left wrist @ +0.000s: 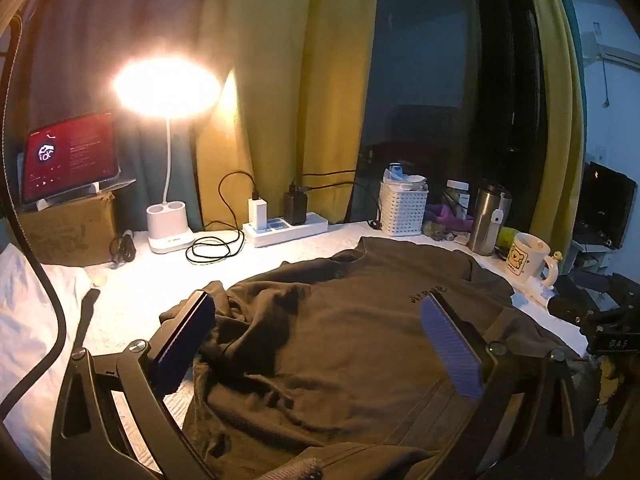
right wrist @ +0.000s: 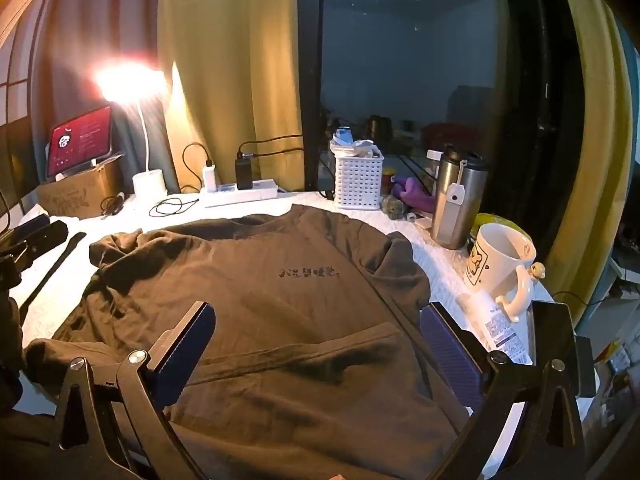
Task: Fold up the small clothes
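Note:
A brown T-shirt (right wrist: 256, 292) with dark lettering on the chest lies spread front-up on the white table (right wrist: 436, 264), collar towards the window. Its left sleeve is bunched and wrinkled (left wrist: 248, 312). My left gripper (left wrist: 320, 316) is open and empty, hovering over the shirt's left side. My right gripper (right wrist: 320, 320) is open and empty, over the shirt's lower right part. The left gripper's body shows at the left edge of the right wrist view (right wrist: 36, 236). The right gripper's body shows at the right edge of the left wrist view (left wrist: 600, 320).
Along the back stand a lit desk lamp (left wrist: 168, 232), a tablet (left wrist: 70, 156) on a cardboard box, a power strip (left wrist: 284, 228) with chargers and cables, a white basket (right wrist: 358, 180), a steel tumbler (right wrist: 456, 200) and a white mug (right wrist: 500, 264). A tube (right wrist: 496, 328) lies beside the mug.

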Tool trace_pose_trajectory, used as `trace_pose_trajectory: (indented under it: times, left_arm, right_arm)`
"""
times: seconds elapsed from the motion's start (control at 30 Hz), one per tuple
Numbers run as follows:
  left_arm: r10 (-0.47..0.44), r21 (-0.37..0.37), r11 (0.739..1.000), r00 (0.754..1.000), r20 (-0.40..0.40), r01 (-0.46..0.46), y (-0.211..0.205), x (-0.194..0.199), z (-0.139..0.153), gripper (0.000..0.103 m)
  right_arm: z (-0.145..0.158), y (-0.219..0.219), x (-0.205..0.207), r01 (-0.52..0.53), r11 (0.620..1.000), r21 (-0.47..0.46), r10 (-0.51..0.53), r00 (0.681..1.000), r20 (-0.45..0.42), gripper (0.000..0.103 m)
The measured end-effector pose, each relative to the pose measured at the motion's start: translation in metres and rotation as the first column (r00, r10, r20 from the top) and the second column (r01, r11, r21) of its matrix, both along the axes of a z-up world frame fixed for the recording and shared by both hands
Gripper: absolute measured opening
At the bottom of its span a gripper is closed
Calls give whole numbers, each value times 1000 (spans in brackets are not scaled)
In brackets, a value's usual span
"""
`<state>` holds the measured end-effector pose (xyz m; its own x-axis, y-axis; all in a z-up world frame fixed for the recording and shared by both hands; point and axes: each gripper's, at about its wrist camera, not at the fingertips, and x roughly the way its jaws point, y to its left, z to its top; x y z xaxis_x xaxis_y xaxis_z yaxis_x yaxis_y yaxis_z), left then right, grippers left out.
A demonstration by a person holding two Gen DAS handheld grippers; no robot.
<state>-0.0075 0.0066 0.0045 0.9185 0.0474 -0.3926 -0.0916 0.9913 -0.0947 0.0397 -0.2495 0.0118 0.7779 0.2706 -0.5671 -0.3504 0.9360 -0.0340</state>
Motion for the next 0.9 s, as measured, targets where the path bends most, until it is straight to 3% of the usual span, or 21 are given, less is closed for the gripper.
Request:
trace_pose_trajectory:
  times: [0.9]
  left_arm:
    - [-4,-31,1000,1000,3,5,-2,-4,2,101]
  right_arm:
    - [2,2,1,0,1000,-5,0,1000,4,103]
